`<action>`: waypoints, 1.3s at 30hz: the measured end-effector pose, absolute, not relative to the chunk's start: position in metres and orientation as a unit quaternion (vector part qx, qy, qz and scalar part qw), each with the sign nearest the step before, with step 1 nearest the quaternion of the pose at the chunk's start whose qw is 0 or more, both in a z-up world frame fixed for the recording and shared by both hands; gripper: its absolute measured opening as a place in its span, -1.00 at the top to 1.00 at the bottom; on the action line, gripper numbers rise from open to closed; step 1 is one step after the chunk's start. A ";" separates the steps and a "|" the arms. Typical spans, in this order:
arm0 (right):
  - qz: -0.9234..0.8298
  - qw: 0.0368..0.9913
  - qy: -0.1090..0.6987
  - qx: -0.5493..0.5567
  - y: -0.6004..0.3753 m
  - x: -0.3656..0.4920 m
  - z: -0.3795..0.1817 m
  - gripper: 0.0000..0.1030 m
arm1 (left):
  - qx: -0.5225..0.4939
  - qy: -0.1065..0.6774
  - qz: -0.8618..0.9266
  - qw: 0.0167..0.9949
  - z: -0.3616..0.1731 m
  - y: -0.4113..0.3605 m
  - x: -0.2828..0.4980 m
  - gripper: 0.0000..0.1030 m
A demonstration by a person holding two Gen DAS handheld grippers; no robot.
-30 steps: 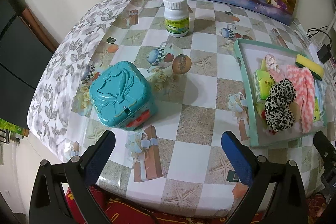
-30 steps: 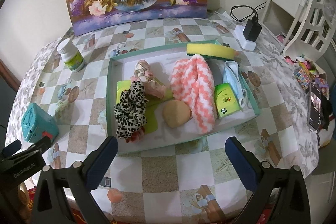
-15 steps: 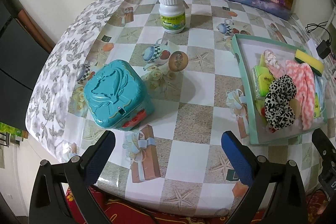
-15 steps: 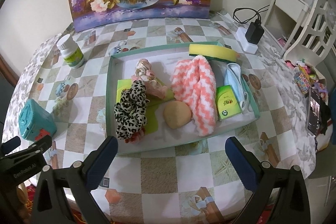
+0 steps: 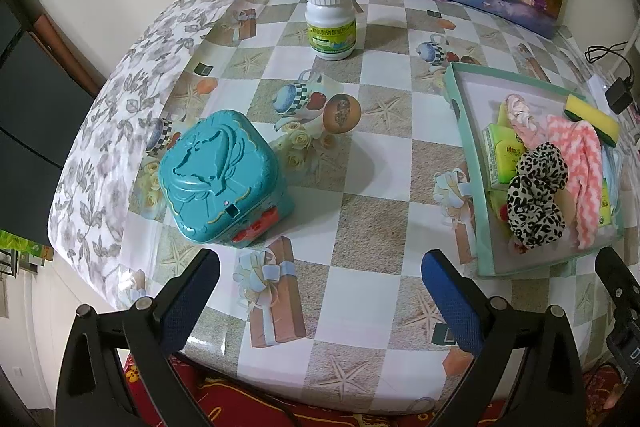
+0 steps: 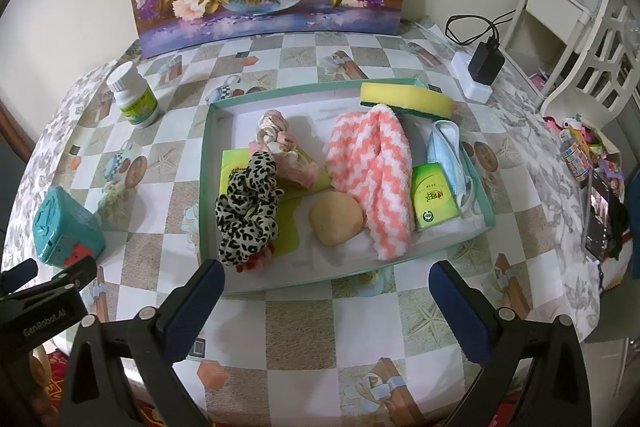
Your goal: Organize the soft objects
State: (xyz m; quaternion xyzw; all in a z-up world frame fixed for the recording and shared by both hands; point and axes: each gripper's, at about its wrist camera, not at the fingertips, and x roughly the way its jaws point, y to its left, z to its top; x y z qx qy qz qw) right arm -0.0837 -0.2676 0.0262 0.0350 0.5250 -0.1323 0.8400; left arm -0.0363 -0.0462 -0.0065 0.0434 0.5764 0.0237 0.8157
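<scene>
Both the left gripper (image 5: 318,285) and right gripper (image 6: 326,297) stood spread wide, empty. The leopard scrunchie (image 6: 247,207) lay left of centre in the tray (image 6: 206,187); probably light and compressible, best pinched across its bunched fabric.

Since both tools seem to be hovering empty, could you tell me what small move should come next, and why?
Probably ease the right tool forward and down toward the leopard-print scrunchie. That tool is open and empty at the tray's near edge, and the scrunchie is the closest soft item, lying on top and unobstructed.

Both views slightly nearer the tray (image 6: 478,223) (contents unmoved)
</scene>
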 end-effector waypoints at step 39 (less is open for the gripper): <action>-0.128 0.839 0.529 0.029 -0.269 -0.082 0.024 -1.00 | 0.044 0.578 0.024 0.815 -0.009 -0.046 -0.036 -0.96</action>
